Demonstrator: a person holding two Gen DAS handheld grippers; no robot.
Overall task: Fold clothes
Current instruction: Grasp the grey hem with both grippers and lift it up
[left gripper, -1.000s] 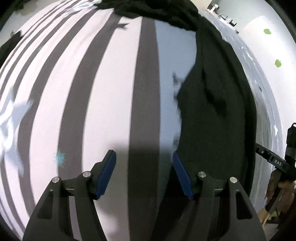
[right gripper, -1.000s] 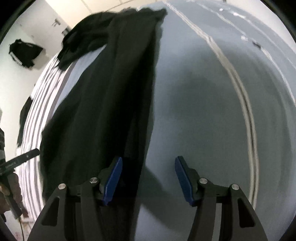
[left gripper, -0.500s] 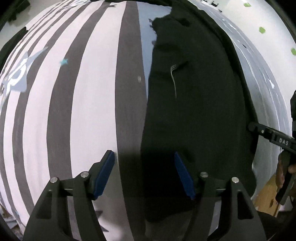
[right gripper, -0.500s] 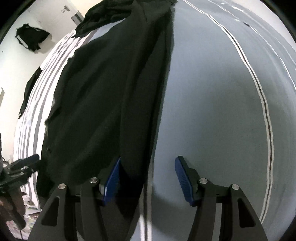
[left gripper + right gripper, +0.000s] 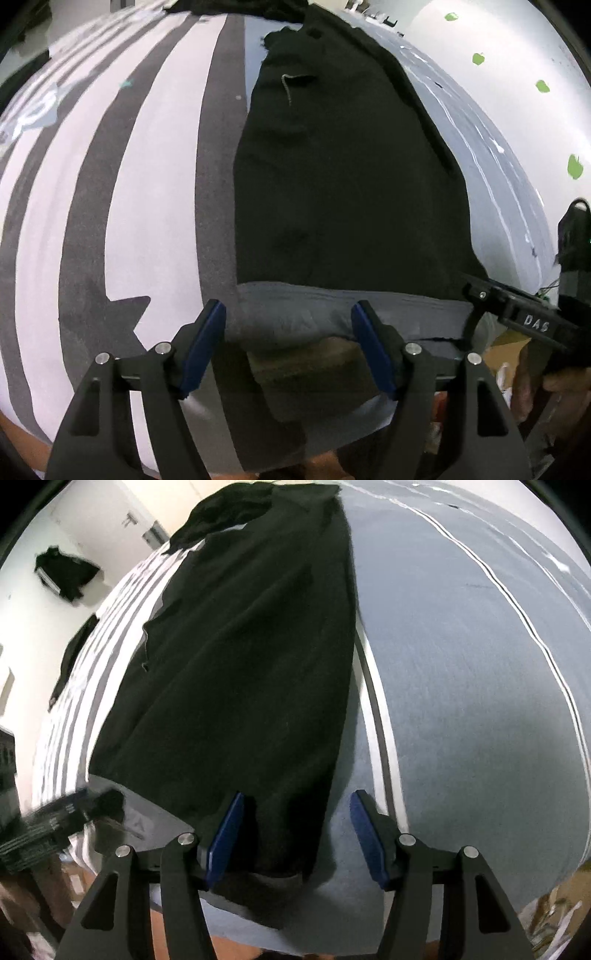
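Black garment [image 5: 343,177], plain, one pale off-white thread or drawstring near its top. Under it, bed cover [image 5: 147,206]: white with dark grey stripes, a dark grey star by my left gripper [image 5: 288,347], pale blue star prints further off. Other side of cover [image 5: 480,686] is flat grey-blue with thin white-and-dark lines. My jaws: blue pads on black frames, silver screws, same on right gripper [image 5: 295,834]. Wall [image 5: 517,55] white with bright green spots. Another black garment [image 5: 66,572] on the white wall.
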